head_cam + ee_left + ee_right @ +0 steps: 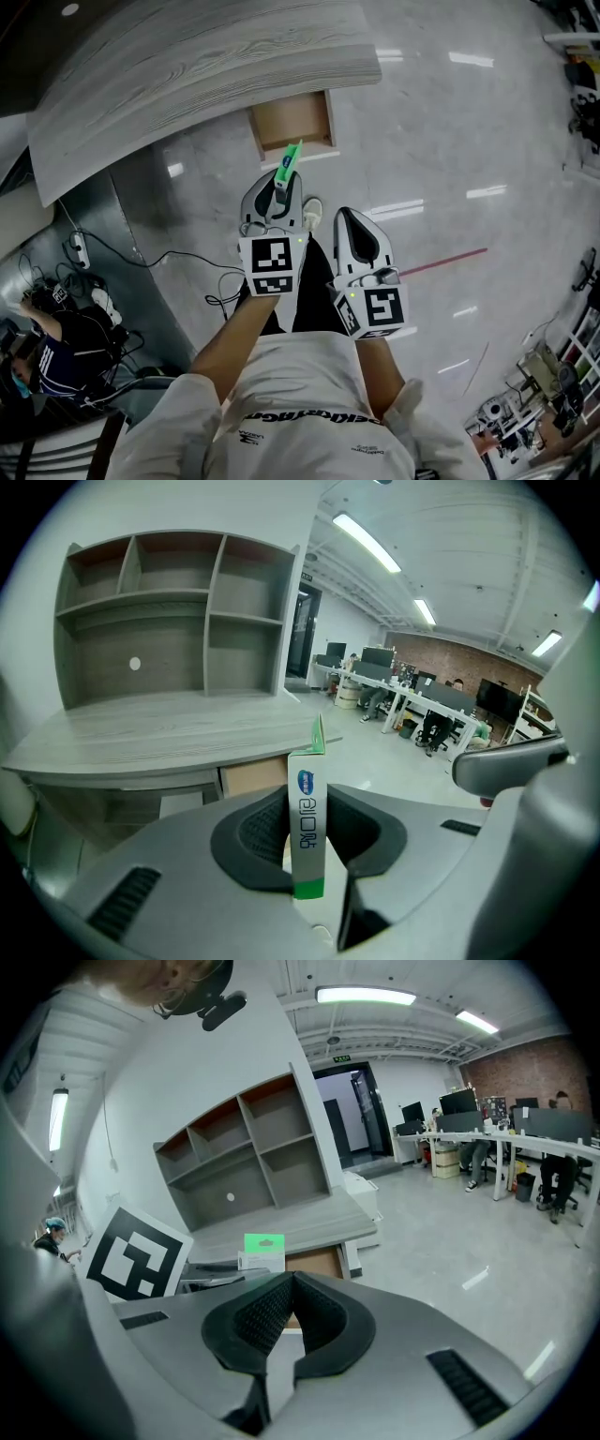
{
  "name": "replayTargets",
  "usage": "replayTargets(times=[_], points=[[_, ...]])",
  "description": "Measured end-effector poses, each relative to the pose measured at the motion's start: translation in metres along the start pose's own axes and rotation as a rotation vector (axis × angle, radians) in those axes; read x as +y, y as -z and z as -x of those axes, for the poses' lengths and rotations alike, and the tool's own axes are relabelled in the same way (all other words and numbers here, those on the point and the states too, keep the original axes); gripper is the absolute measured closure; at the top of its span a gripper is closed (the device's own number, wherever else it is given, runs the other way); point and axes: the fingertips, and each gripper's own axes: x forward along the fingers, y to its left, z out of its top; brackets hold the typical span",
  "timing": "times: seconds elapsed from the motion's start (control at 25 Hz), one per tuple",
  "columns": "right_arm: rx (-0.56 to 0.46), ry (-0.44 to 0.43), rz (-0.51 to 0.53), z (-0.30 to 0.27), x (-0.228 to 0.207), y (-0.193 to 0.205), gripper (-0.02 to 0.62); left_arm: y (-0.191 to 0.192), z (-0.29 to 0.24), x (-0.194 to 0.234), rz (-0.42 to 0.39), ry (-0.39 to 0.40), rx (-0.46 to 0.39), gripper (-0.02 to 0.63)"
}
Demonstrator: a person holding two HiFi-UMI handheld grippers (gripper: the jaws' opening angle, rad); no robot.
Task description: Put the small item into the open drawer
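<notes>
Left claw (309, 841) gripping box (307, 822), desk (159, 728)

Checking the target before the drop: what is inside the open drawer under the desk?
The drawer shows only a bare brown bottom; nothing lies on the visible part. Its back is covered by the desktop.

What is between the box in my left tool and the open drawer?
Nothing. The head view shows only bare floor between the small box in the left tool and the open drawer; the left gripper view shows no obstacle either.
</notes>
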Motion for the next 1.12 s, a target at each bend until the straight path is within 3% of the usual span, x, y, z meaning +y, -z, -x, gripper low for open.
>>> replayTargets(times=[0.64, 1.12], points=[[0.056, -0.004, -0.036, -0.018, -0.017, 0.049, 0.563, 0.035, -0.063, 0.034, 0.027, -0.050, 0.037, 0.508], [0.074, -0.011, -0.061, -0.025, -0.021, 0.054, 0.563, 0.063, -0.099, 0.041, 0.030, -0.057, 0.114, 0.508]])
